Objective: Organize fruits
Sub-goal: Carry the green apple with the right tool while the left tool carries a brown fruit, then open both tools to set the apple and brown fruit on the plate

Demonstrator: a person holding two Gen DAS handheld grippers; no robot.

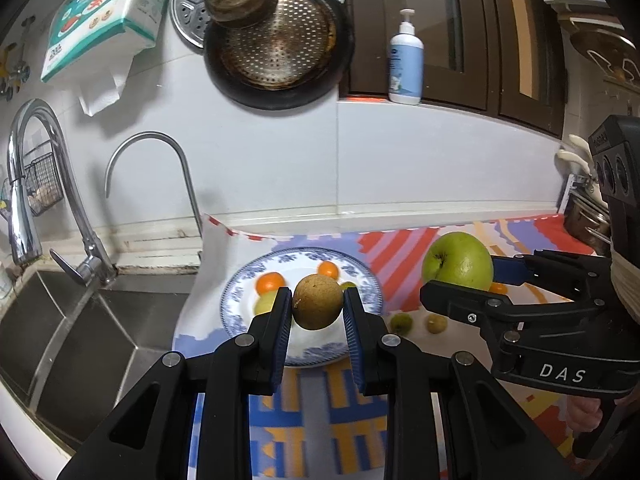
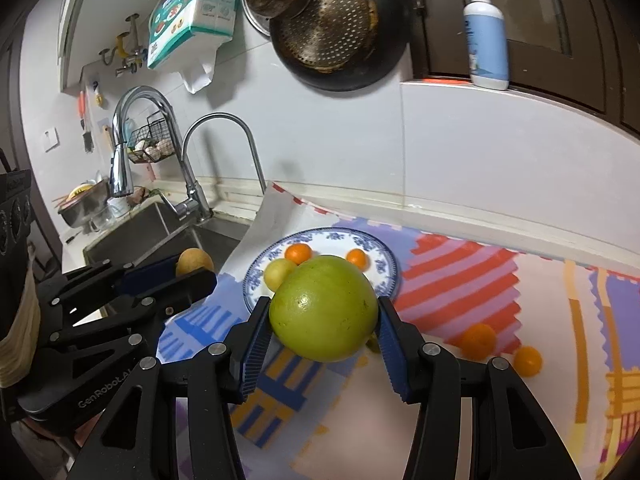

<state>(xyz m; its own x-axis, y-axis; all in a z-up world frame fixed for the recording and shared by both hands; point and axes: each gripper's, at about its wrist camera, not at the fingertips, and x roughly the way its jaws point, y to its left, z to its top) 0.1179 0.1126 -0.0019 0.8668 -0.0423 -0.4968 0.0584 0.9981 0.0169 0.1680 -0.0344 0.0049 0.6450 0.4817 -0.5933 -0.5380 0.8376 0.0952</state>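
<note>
My left tongs are closed narrow on a brown round fruit, blue pads pressed to both its sides, held in the air above the near half of the blue-patterned plate. The skin looks rough and speckled, dull tan.

My right tongs stand wider, clamped on a green apple; the pads touch it left and right. Smooth skin, a few small dark marks, and in the left view its stem dimple faces left. It hangs over the patterned mat covering the table, just right of the plate.

On the plate: two small orange fruits toward the far rim, a pale yellow-green one at left.

On the mat, right of the plate: two more orange fruits, close together. The left view shows two small greenish fruits near the plate; blurred, I can't tell what kind.

Sink to the left.
</note>
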